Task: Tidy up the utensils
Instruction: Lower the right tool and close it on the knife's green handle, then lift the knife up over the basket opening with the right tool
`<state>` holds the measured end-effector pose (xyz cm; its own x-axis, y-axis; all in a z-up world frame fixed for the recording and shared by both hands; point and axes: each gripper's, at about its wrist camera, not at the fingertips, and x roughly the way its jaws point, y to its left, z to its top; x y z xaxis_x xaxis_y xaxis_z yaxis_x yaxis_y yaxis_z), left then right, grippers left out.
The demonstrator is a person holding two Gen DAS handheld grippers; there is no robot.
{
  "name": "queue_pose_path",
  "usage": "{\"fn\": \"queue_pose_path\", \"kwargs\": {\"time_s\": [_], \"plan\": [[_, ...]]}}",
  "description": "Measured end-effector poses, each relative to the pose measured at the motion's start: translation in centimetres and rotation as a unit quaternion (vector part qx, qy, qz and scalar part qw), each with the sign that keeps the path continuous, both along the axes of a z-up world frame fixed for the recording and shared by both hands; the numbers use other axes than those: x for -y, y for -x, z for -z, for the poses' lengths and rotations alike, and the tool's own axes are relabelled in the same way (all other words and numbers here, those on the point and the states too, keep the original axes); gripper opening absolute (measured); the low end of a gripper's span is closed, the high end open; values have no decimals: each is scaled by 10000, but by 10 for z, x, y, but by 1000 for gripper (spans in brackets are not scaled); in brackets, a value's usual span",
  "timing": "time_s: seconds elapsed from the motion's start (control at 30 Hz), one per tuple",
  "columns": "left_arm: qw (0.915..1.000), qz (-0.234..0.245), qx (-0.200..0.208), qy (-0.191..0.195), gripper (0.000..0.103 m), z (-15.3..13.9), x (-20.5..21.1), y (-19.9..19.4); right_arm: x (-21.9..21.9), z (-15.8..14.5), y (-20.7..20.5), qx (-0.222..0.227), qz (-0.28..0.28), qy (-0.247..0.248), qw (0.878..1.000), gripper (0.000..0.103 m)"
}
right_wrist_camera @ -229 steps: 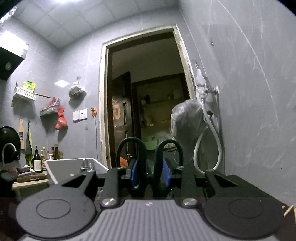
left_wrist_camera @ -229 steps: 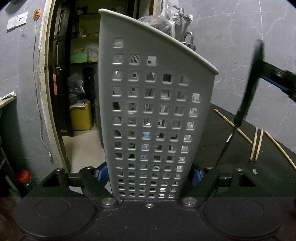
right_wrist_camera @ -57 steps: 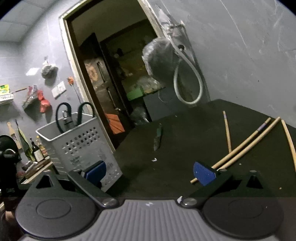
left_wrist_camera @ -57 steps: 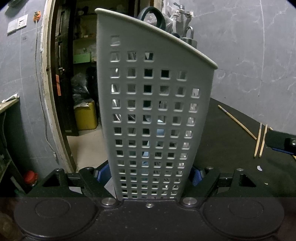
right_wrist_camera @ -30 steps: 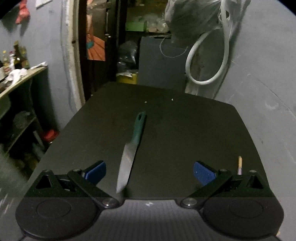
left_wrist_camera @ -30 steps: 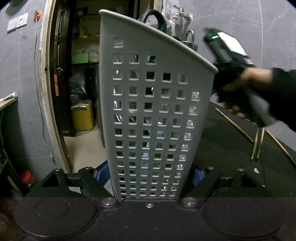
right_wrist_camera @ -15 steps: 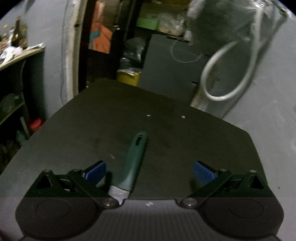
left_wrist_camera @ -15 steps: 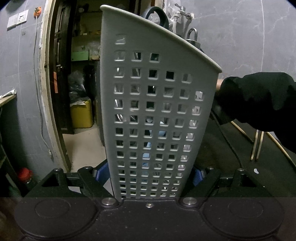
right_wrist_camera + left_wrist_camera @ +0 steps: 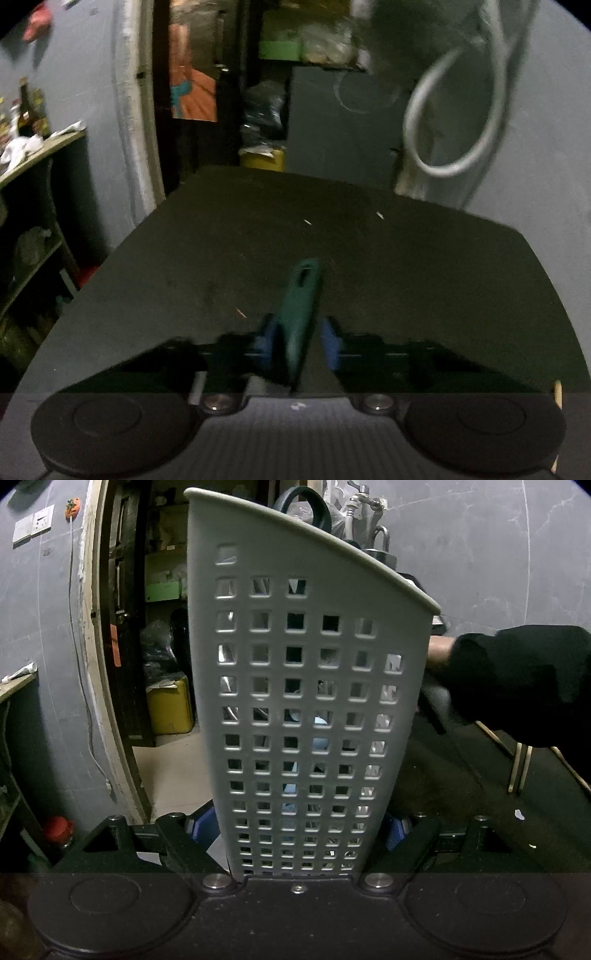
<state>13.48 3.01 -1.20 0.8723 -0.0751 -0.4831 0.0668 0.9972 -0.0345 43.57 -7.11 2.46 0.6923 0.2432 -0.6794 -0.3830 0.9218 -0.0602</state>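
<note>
Gripper [image 9: 297, 345] low over table [image 9: 406, 266] — clamping knife [image 9: 300, 314].

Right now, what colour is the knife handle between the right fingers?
Dark green knife handle, clearest in the right wrist view.

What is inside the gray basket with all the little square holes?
Dark scissor handles and a metal loop poke above the gray basket. Through its holes show blue bits; the wall hides the rest.

Pale grey holder [image 9: 310, 716], square-hole grid all over. Knife handle [image 9: 301, 310] dark green. Hand-held gripper pads [image 9: 330, 345] blue. Counter [image 9: 406, 266] matte black. Yellow can [image 9: 170, 709] at 9 o'clock of holder.
</note>
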Motion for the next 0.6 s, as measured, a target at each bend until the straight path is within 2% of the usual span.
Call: {"fn": "queue_pose_path", "kwargs": {"time_s": [0.2,0.4,0.6], "plan": [[10000,-14,31,-74,85,-1,4,2,38,-5,37,-491,151,-340,9981,18],[10000,-47,3,-55,85,-1,4,1,77,-10,101,-976,-103,-698,9927,18],[9999,-83,-29,-148,85,-1,5,1,97,-12,170,-1056,-443,-732,9907,18]]}}
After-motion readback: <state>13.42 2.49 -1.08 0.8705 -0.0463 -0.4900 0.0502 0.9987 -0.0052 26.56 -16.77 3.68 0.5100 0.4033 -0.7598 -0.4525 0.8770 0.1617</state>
